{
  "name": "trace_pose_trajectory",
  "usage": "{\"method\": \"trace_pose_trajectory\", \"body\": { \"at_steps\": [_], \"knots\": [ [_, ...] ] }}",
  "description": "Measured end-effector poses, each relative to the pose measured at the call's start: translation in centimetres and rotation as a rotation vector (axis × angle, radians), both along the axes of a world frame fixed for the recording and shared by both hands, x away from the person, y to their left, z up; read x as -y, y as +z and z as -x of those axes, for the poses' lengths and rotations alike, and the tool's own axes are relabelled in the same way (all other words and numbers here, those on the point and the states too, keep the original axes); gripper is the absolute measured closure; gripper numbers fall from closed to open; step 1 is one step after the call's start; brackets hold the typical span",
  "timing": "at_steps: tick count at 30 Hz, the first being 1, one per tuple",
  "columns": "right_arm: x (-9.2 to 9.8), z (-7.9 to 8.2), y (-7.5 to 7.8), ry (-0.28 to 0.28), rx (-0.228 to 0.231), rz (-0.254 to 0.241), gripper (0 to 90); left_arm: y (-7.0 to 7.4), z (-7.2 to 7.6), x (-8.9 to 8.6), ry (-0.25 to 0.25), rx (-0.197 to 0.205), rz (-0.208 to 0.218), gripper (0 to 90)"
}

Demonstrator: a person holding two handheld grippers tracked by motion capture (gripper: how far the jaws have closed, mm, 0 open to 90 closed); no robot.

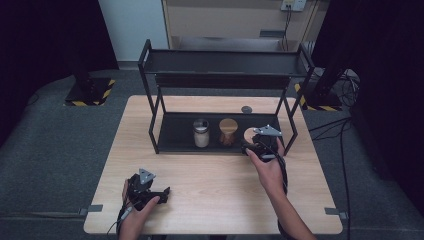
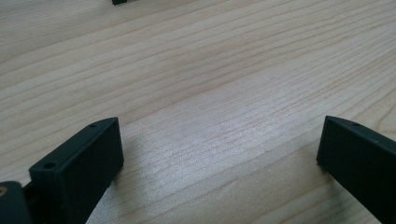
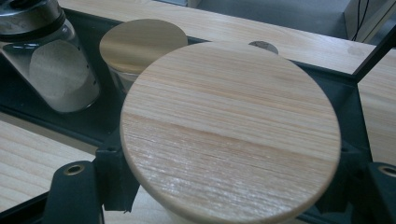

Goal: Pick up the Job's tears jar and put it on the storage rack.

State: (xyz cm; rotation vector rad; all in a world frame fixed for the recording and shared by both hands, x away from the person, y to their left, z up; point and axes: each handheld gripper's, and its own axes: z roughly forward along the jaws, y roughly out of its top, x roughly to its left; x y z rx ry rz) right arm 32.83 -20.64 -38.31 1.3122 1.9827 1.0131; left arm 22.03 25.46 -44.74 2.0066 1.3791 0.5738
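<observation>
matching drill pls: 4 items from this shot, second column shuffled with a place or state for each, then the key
Items
1. wooden-lidded jar
2. left gripper
3. metal-capped jar
4. small grey disc

Place or state
A. open, over bare tabletop
B. leftmost of the three jars on the rack's lower shelf
C. on the table behind the rack
D. between the right gripper's jaws, at the shelf's right end

Pairs: 1-D, 2-A, 3-B, 4-C

Two jars (image 1: 201,133) crowding shelf's (image 1: 170,131) middle
</observation>
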Motion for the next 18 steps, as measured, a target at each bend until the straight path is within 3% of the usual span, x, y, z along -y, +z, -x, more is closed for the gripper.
{"method": "trace_pose_trajectory", "body": {
  "at_steps": [18],
  "knots": [
    [-0.4,-1.7,0.1,-0.026,0.0,-0.004,25.8,0.0,0.0,0.0,0.0,0.0,0.0,0.0]
  ]
}}
